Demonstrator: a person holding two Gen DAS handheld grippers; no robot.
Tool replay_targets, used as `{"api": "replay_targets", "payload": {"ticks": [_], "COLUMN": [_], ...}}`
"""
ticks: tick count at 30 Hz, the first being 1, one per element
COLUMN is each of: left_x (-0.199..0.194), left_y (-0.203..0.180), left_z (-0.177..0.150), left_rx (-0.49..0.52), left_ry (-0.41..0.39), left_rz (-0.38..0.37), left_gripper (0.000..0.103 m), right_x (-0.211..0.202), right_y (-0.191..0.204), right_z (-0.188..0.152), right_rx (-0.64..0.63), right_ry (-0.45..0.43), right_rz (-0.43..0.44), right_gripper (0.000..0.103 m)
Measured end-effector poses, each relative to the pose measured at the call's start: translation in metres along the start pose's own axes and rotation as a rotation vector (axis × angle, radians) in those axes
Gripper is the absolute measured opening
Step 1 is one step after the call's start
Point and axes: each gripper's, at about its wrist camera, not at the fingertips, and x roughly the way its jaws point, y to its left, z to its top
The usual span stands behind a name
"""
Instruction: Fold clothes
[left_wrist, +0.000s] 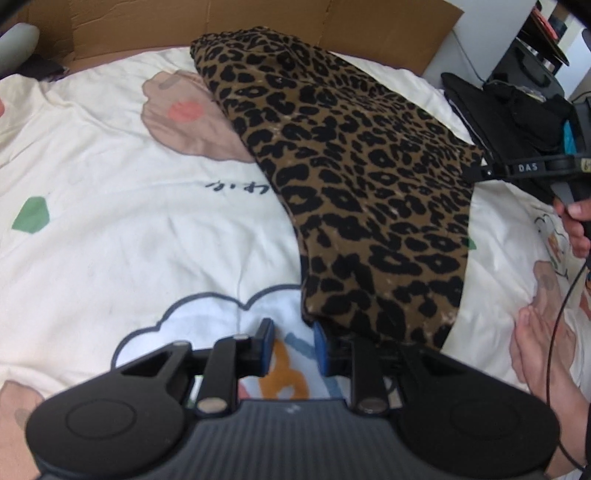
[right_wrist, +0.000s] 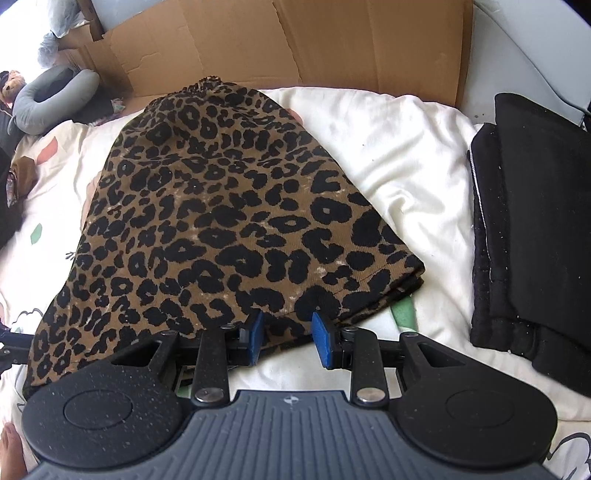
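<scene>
A leopard-print garment (left_wrist: 362, 177) lies folded in a long strip on the white printed bedsheet (left_wrist: 110, 155). My left gripper (left_wrist: 293, 338) hovers at its near corner, jaws open, with only sheet showing between the blue pads (left_wrist: 267, 332); the cloth's corner drapes against the outside of the right finger. In the right wrist view the garment (right_wrist: 207, 206) runs away from me. My right gripper (right_wrist: 288, 336) is open astride the near hem, cloth lying loose between its pads (right_wrist: 321, 339). From the left wrist view, the right gripper (left_wrist: 480, 173) touches the garment's right edge.
Flattened cardboard (right_wrist: 295, 44) stands along the back of the bed. A stack of folded black clothes (right_wrist: 535, 229) sits at the right. A grey neck pillow (right_wrist: 51, 96) lies at the back left. A person's bare foot (left_wrist: 539, 343) rests on the sheet near the cable.
</scene>
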Motion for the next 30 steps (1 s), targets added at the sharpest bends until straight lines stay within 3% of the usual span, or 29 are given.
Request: {"api": "replay_targets", "payload": {"ticks": [10,12,19,24,27,29,30], "left_x": [0.001,0.000,-0.012,-0.005,-0.007,-0.013,-0.016], "left_y": [0.007,0.013,0.037,0.051,0.056,0.060,0.061], "left_z": [0.000,-0.002,-0.010,-0.014,-0.016,-0.018,-0.018], "left_rx": [-0.074,-0.113,-0.276,-0.373,-0.383,-0.397,-0.400], "left_ry": [-0.046,-0.052,-0.100,-0.074,-0.061,-0.060,-0.060], "left_rz": [-0.100,-0.122,-0.168,-0.171,-0.121,-0.143,-0.154], "left_gripper": [0.024,0.005,0.003,0.002,0.000,0.000,0.005], "right_x": [0.003,0.008,0.017,0.022,0.023,0.023,0.023], "right_y": [0.004,0.007,0.007,0.004,0.004,0.004,0.004], "right_z": [0.008,0.008,0.004,0.004,0.004,0.004,0.004], "right_rx": [-0.013,-0.034,-0.054,-0.059,-0.070,-0.071,-0.069], "right_ry": [-0.039,-0.031,-0.011,-0.012,-0.014,-0.014,-0.015], "right_rz": [-0.009,-0.013,-0.031,-0.032,-0.035,-0.034,-0.033], "right_gripper": [0.036,0.036,0.035,0.035,0.035,0.035,0.035]}}
